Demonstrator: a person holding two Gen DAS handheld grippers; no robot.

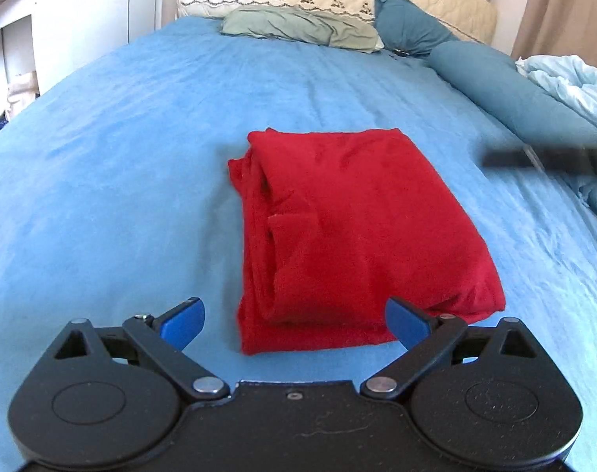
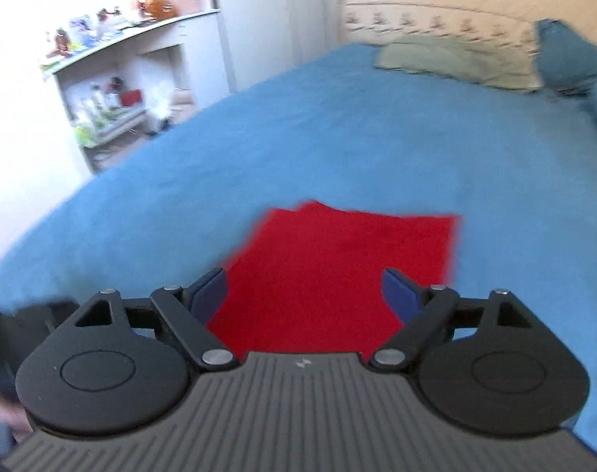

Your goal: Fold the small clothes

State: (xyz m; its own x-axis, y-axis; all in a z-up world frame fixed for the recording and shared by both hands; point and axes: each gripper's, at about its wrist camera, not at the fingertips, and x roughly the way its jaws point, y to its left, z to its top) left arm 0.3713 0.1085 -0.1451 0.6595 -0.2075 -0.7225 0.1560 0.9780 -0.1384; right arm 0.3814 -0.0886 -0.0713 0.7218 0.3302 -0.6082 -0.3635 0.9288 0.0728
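Observation:
A red garment lies folded into a thick rectangle on the blue bedsheet. My left gripper hovers over its near edge with the blue pads spread wide and nothing between them. In the right wrist view the same red garment shows blurred, in front of my right gripper, whose fingers stand wide apart and hold nothing. A dark blurred bar at the right edge of the left wrist view is part of the other gripper.
Pillows lie at the head of the bed: a grey-green one and teal ones. A pale blue duvet is bunched at the right. White shelves with small items stand left of the bed.

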